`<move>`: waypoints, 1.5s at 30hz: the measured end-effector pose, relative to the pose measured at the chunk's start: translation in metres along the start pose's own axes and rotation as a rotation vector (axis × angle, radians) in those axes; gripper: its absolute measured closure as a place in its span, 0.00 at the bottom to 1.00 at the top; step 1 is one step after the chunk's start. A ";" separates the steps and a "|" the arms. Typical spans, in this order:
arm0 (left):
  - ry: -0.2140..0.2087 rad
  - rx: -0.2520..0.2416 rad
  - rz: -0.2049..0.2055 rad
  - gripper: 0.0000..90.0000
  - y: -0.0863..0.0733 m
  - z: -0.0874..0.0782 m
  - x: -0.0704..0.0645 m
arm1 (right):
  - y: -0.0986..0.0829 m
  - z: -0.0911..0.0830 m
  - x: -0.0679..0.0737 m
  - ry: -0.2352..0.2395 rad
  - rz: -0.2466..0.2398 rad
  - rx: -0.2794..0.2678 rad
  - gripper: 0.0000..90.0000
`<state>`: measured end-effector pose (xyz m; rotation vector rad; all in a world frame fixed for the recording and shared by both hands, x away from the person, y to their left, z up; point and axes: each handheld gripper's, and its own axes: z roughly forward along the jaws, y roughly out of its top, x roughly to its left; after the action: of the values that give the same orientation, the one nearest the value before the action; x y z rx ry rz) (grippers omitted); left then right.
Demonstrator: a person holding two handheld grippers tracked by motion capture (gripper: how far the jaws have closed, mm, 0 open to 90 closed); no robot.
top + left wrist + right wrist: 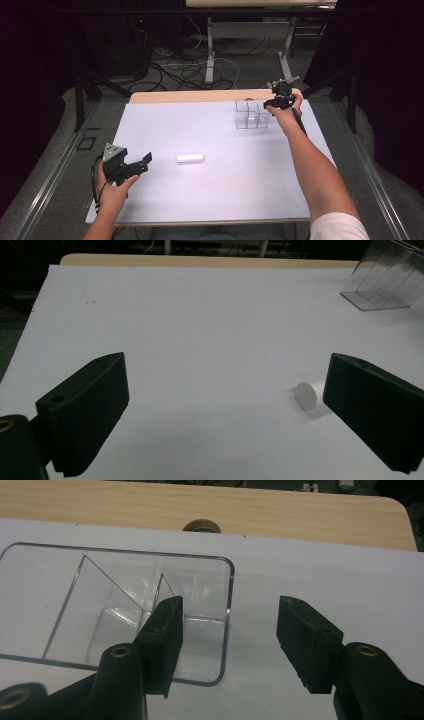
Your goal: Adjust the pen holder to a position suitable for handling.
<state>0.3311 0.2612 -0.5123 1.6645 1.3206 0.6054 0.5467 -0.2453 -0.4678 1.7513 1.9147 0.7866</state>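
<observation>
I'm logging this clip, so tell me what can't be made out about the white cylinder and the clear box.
- White cylinder: in the left gripper view its length is hidden behind a jaw.
- Clear box: in the right gripper view a jaw covers part of one compartment.
- Clear box, left gripper view: cut off by the frame's edge.

Left gripper (pixel 145 162): fingers (pixel 85 410) spread wide, held low near the body.
Right gripper (pixel 272 103): fingers (pixel 162 635) apart, arm outstretched.
</observation>
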 end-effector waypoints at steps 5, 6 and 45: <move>-0.002 0.001 -0.001 0.05 0.000 0.000 0.000 | -0.001 0.004 0.001 -0.006 0.007 0.018 0.57; -0.002 0.000 0.000 0.05 0.000 0.000 0.000 | -0.001 0.004 0.001 -0.006 0.007 0.018 0.57; 0.002 0.007 -0.003 0.07 -0.001 0.000 0.003 | -0.004 0.025 0.007 -0.059 0.029 0.075 0.96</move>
<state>0.3316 0.2635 -0.5140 1.6676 1.3275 0.6016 0.5592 -0.2350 -0.4885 1.8296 1.9073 0.6732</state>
